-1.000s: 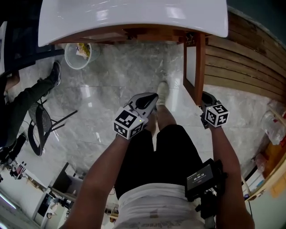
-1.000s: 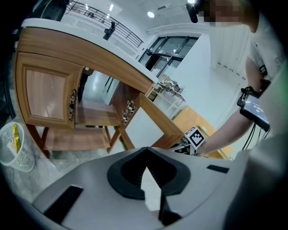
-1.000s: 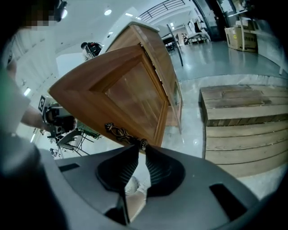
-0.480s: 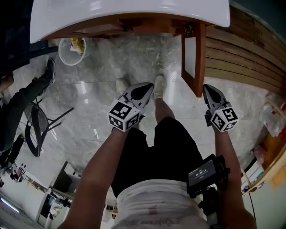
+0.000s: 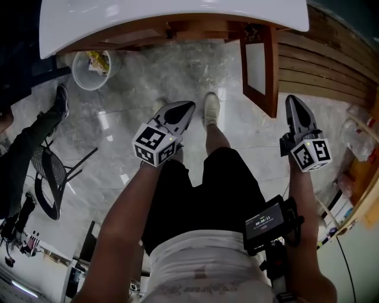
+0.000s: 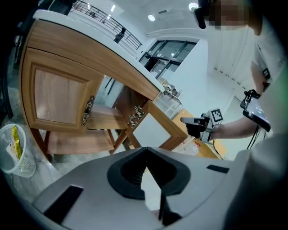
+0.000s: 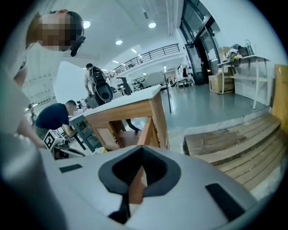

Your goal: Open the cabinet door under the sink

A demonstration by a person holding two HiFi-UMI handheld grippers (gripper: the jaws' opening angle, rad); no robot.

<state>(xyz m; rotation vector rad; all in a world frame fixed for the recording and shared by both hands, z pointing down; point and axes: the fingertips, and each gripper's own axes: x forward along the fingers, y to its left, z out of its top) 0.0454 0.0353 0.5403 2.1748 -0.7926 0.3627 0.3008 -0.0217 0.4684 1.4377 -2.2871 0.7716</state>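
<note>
Nearest, at the bottom right of the head view, a small screen (image 5: 267,225) sits by the right forearm. Ahead of it the left gripper (image 5: 188,106) hangs at mid frame and the right gripper (image 5: 292,99) at the right, well apart, and neither touches anything. Both are closed and empty: in each gripper view the 2 jaws meet at their tips with nothing between them. Around the left gripper's tip, 2 pale shoes (image 5: 211,109) stand on the grey marble floor (image 5: 136,89). In the upper right, just left of the right gripper, the cabinet's right door (image 5: 259,66) stands swung out, near that gripper but apart from it. In the left gripper view the left door (image 6: 57,97) is shut. A white counter (image 5: 177,18) spans the top of the frame. A bin (image 5: 90,70) holding a yellow wrapper sits in the upper left, with a chair (image 5: 52,171) at the left edge. Wood planks (image 5: 323,74) fill the upper right.
</note>
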